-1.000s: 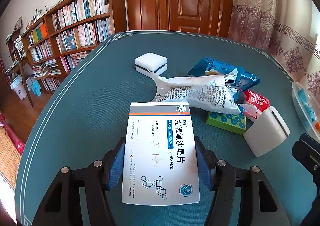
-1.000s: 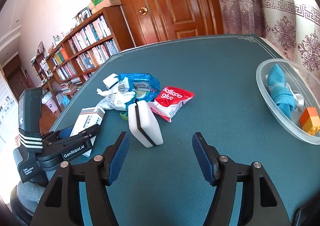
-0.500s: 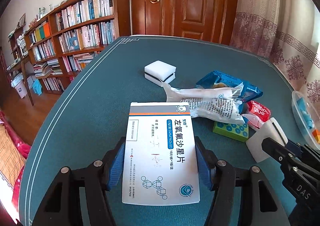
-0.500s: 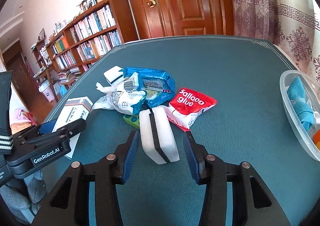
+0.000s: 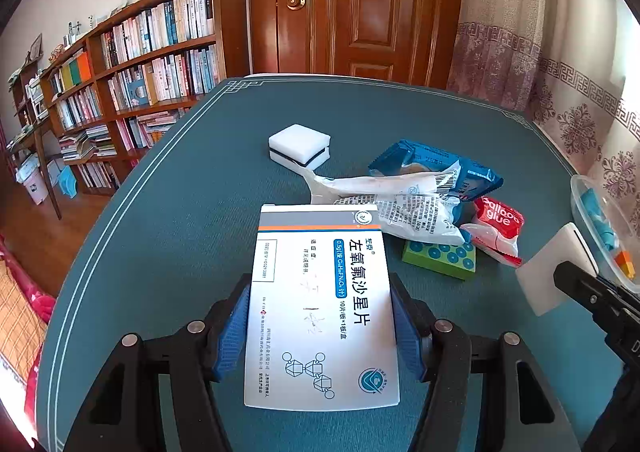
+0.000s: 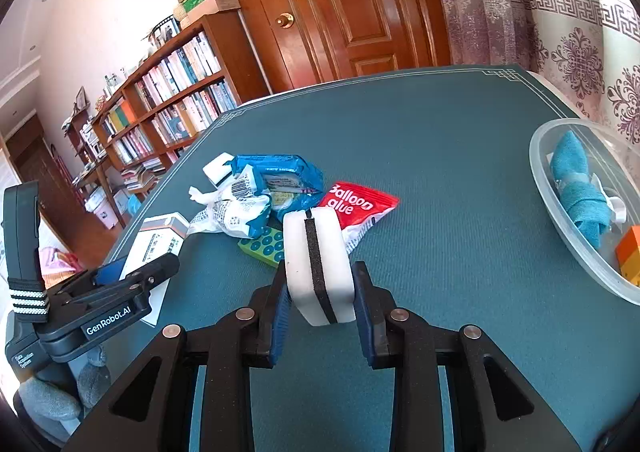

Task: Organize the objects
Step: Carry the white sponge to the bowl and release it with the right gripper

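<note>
While the left gripper (image 5: 320, 328) clamps a white medicine box (image 5: 322, 308), the right gripper (image 6: 320, 302) squeezes a white black-striped sponge (image 6: 318, 266) beside crumpled snack packets (image 6: 260, 191).

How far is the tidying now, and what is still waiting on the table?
Done: a blue cloth and an orange block lie in the clear bowl. In hand: left gripper holds the medicine box; right gripper clamps a white sponge. Left: another sponge, three packets, a green block.

Open cloth (image 6: 460, 171) separates packet pile (image 6: 276, 187) (left) from bowl (image 6: 548, 187).
</note>
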Tool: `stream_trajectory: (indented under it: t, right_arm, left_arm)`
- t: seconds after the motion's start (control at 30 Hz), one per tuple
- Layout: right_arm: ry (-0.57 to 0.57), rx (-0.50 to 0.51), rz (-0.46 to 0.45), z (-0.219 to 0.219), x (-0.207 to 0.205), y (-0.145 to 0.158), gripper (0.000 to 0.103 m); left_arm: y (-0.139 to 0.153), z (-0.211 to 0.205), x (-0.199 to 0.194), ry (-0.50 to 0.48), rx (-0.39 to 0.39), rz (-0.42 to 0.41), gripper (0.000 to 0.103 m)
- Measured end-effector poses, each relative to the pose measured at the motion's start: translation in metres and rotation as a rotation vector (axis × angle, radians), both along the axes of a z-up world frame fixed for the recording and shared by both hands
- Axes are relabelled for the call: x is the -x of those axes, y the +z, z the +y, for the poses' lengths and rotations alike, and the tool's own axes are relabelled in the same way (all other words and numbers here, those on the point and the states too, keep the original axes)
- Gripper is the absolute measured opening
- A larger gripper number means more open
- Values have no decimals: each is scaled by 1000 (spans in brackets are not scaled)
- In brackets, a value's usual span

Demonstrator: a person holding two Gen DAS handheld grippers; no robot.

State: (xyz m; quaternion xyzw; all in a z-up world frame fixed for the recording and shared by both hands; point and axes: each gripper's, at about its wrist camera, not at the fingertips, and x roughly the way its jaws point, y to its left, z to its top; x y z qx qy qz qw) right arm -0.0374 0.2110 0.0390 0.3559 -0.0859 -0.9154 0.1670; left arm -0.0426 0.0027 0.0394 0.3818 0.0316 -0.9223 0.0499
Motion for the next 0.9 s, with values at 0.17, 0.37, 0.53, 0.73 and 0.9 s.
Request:
stream_trajectory:
  t: [0.17, 0.37, 0.53, 0.73, 0.9]
  right_arm:
    - [-61, 16, 21, 28, -7, 10, 30]
    - [-177, 42, 57, 77, -11, 28, 30]
    - [-280, 25, 90, 118, -15, 42, 30]
    - [-408, -4, 108, 163, -22, 44, 30]
    - [-503, -38, 123, 194, -19, 45, 30]
  left_arm:
    - [2, 14, 0, -25, 7, 4, 66]
    - [7, 32, 2, -62, 16, 11, 66]
    - [10, 51, 4, -104, 15, 10, 66]
    - [14, 72, 5, -149, 30, 16, 66]
    - [15, 87, 7, -177, 34, 12, 66]
